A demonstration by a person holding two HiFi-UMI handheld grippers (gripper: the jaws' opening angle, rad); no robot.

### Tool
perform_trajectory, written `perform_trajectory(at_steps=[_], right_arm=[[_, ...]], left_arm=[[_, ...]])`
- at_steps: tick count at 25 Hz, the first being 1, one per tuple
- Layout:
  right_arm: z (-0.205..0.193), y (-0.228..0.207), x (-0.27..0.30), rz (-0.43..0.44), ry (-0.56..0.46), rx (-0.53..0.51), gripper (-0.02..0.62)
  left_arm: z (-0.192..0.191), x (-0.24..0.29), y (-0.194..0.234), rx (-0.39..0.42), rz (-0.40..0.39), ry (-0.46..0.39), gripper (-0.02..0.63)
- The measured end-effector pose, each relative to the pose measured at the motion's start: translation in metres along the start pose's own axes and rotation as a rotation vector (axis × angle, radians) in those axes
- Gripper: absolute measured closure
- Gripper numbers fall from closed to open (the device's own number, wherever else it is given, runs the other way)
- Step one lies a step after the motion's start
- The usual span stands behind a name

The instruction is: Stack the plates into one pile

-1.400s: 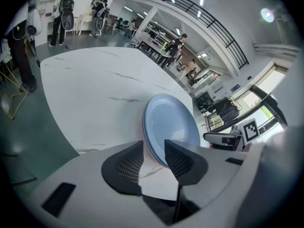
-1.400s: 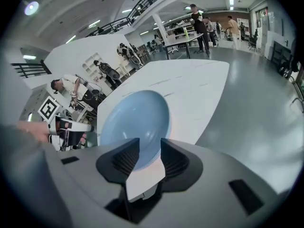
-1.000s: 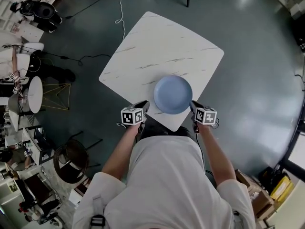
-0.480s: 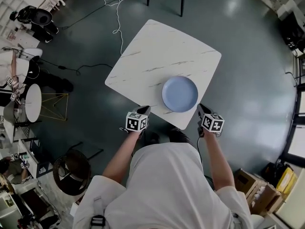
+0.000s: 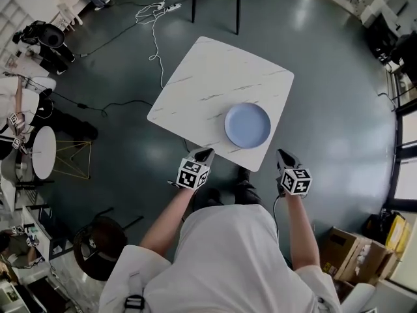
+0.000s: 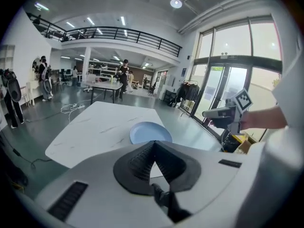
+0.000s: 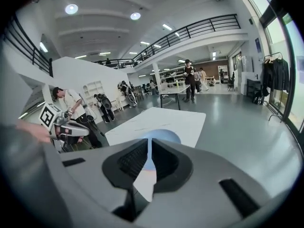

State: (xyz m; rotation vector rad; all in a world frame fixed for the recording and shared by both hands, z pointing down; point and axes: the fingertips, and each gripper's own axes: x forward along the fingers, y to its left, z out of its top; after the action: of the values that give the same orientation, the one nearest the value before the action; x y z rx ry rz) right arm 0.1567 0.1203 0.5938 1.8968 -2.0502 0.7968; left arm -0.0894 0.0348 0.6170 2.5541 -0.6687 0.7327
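A person stands at the near corner of a square white table with faint grey marbling, seen from above. One pale blue round plate lies flat on the table, close to the near edge and toward the corner by the person. From overhead it reads as a single disc. Whether more plates sit beneath it cannot be told. No other plate shows on the table.

The left tool is held off the table, just short of its near edge, to the left of the plate. Its jaws are closed together, tips meeting, with nothing between them. The right tool hangs beyond the table's corner, to the right of the plate, apart from it. Its jaws are almost together, with a thin slit left between them, and they are empty. Through that slit the blue plate shows in the distance.

Judging by its look, the plate is stiff and smooth, probably glazed, so likely slippery against the pads and liable to chip or break if dropped. It seems light enough for one tool. The raised rim is the sensible place to take hold: one jaw under the lip, one on top, at the edge nearest the person. A grip on both sides would keep it level.
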Motion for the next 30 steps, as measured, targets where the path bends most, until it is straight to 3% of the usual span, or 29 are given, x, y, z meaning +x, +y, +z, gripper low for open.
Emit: perform_trajectory(at_steps=[6,16,30], right_arm=[[0.013,0.013,-0.043,0.012,-0.095,-0.07,0.555],[0.023,-0.028,-0.069,0.017,-0.142,0.016,0.565],[0.032,-0.034,-0.078,0.076,-0.153,0.022,0.565]], left_arm=[[0.019,-0.034,-0.031,-0.096,-0.089,-0.052,0.593],[0.038,-0.048,-0.04,-0.156,-0.014,-0.145,0.594],[0.046,-0.038,-0.062,-0.157,-0.014,-0.15,0.594]])
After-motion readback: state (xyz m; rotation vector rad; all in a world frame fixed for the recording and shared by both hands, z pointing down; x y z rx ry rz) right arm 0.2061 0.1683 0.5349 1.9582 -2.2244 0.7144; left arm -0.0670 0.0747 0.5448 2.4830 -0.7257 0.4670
